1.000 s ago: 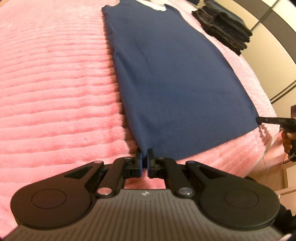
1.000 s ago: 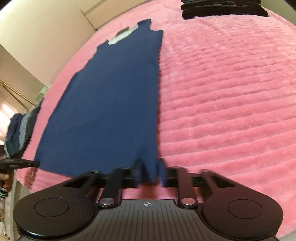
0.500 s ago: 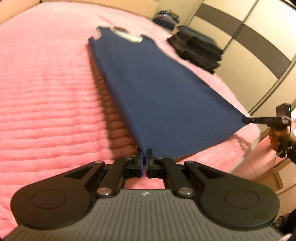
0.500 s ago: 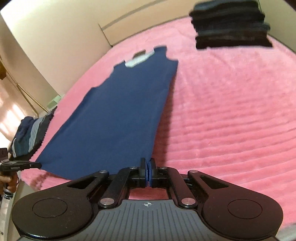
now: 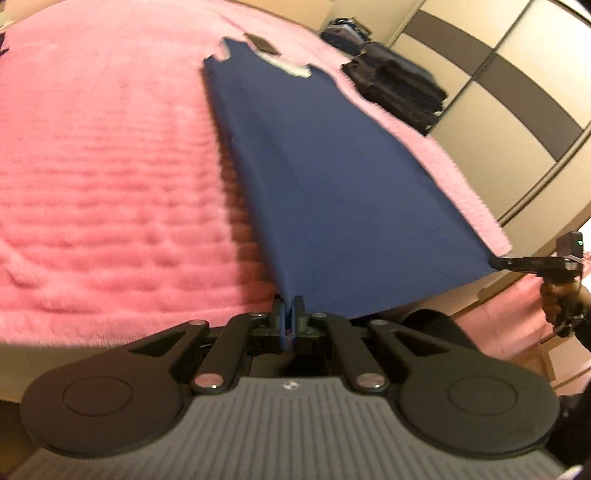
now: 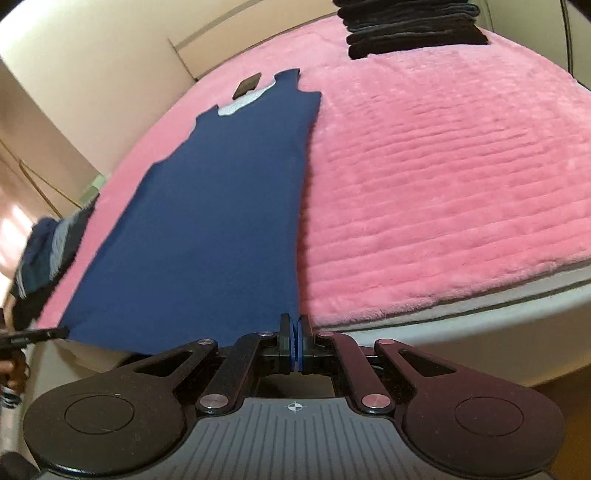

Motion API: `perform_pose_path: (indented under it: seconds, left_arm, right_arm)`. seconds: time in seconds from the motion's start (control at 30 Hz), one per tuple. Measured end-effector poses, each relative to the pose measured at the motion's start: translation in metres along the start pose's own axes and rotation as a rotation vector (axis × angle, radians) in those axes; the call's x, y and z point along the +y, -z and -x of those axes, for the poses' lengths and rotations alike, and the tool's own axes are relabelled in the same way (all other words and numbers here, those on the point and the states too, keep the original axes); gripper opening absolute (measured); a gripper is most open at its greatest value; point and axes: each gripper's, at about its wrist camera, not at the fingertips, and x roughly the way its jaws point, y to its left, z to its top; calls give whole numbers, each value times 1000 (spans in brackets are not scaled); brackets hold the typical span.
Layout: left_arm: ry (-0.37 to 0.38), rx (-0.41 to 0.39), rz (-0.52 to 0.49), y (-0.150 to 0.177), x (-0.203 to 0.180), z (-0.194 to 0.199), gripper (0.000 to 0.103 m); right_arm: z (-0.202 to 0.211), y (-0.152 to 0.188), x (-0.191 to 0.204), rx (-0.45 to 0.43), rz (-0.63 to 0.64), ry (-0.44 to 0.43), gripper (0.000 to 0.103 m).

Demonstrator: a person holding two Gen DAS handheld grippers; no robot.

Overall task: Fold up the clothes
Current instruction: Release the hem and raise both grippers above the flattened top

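Note:
A navy sleeveless garment [image 5: 332, 177] with a pale neckline stretches lengthwise across the pink fleece bed cover [image 5: 92, 166]. Its hem end is lifted off the cover past the bed's near edge. My left gripper [image 5: 289, 304] is shut on one bottom corner of the hem. My right gripper [image 6: 294, 325] is shut on the other bottom corner, with the garment [image 6: 207, 221] running away from it toward the neckline. In the left wrist view the right gripper [image 5: 524, 263] shows at the far hem corner. In the right wrist view the left gripper [image 6: 33, 335] shows at the left.
A stack of dark folded clothes [image 5: 399, 88] sits at the far side of the bed, also in the right wrist view [image 6: 410, 26]. A small dark flat object [image 6: 246, 85] lies by the neckline. A striped bundle of clothes [image 6: 48, 251] lies at the bed's left edge. Wardrobe doors [image 5: 498, 92] stand beyond.
Both grippers have pulled back toward the bed's near edge with the hem held. The hem has risen off the cover and the garment is drawn taut and slid toward me.

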Motion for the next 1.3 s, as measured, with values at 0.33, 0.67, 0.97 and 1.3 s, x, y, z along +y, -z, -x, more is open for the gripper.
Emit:
perform_pose_path:
  seconds: [0.33, 0.67, 0.97, 1.3]
  left_arm:
    - [-161, 8, -89, -5, 1, 32, 15]
    - [-213, -111, -259, -92, -27, 31, 32]
    - [-185, -60, -327, -119, -36, -17, 36]
    - [-222, -59, -427, -206, -21, -89, 40]
  right_arm:
    - [15, 1, -2, -94, 92, 93, 69]
    - [12, -57, 57, -205, 305, 24, 70]
    - [-25, -74, 84, -150, 428, -3, 70]
    - [-109, -146, 78, -131, 553, 18, 70]
